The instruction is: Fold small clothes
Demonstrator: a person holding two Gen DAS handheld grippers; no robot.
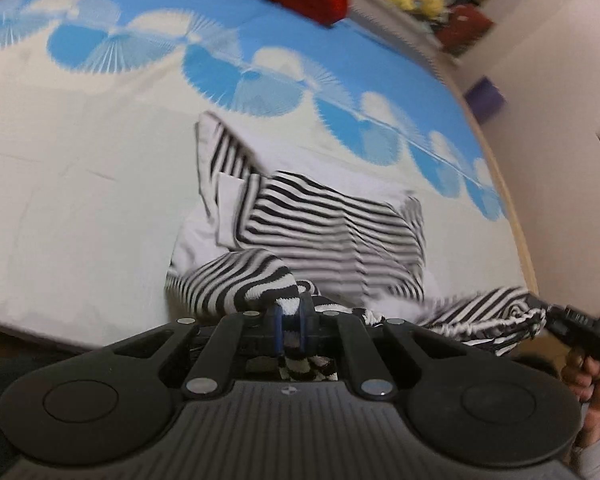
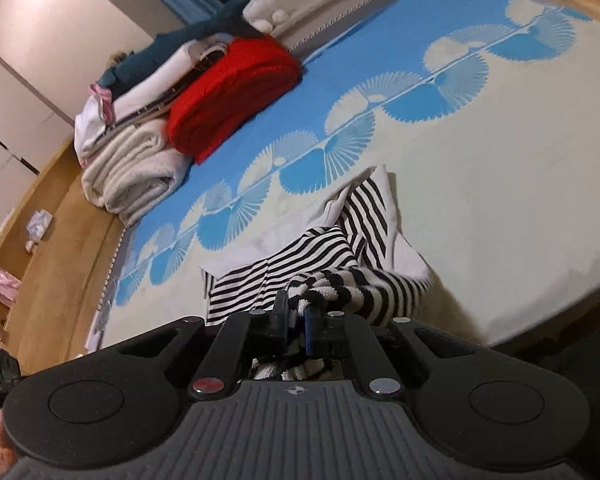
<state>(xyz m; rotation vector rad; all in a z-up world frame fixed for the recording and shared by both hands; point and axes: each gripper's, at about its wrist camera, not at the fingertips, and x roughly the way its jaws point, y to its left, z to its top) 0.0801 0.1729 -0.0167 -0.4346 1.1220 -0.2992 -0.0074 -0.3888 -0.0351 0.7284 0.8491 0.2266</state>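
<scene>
Your left gripper has its jaws pressed nearly together, pinching a bunched fold of the striped garment; fabric shows between the blue pads and behind them. Your right gripper is likewise clamped tight on another bunch of the same black & white cloth. The rest of the garment trails onto the bed, on its cream part near the front edge, w/ a white-edged piece pointing toward the blue fan-pattern band. Folded stack incl. red blanket sits at the bed's far corner, well apart. In the left wrist view your right hand shows at the right edge.
</scene>
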